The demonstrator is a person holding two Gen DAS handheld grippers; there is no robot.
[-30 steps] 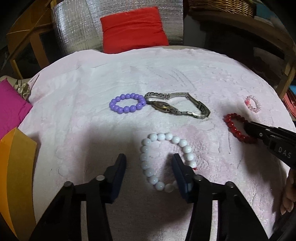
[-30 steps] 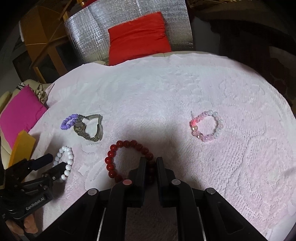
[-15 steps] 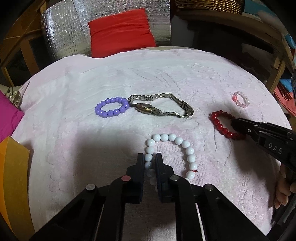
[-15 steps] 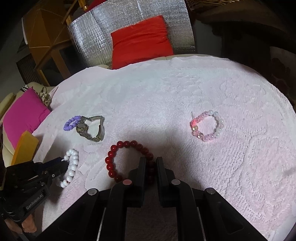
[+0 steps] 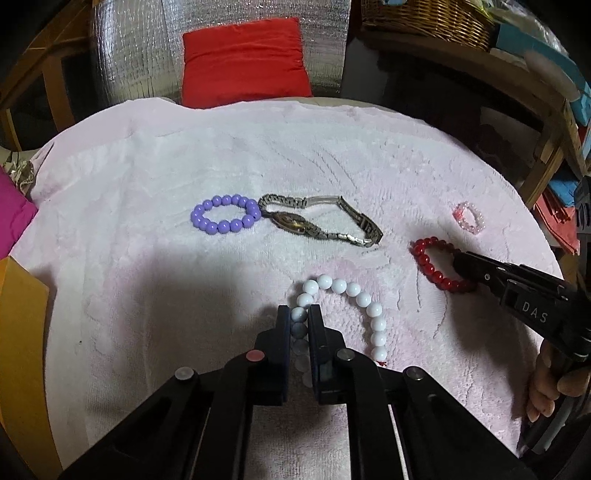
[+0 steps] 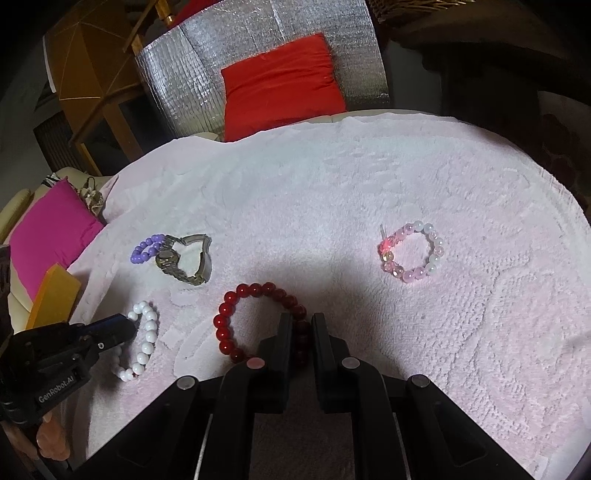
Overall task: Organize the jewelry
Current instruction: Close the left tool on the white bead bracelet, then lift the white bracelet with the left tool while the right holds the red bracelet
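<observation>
On a pale pink towel (image 5: 155, 192) lie several pieces of jewelry. My left gripper (image 5: 299, 314) is shut on the white bead bracelet (image 5: 364, 299), its near beads pinched between the jaws; it shows in the right wrist view (image 6: 146, 332). My right gripper (image 6: 299, 321) is shut on the dark red bead bracelet (image 6: 236, 299), which also shows in the left wrist view (image 5: 428, 264). A purple bead bracelet (image 5: 225, 214) touches a metal wristwatch (image 5: 321, 221). A small pink bead bracelet (image 6: 412, 251) lies apart at the right.
A red cushion (image 5: 243, 59) leans on a silver foil panel behind the towel. A magenta cushion (image 6: 48, 236) and an orange box (image 6: 51, 295) sit at the left edge. A wicker basket (image 5: 424, 18) stands on a shelf at the back right.
My left gripper went from open around the white bracelet to shut on its beads and drew it slightly nearer. My right gripper stayed shut on the red bracelet.
</observation>
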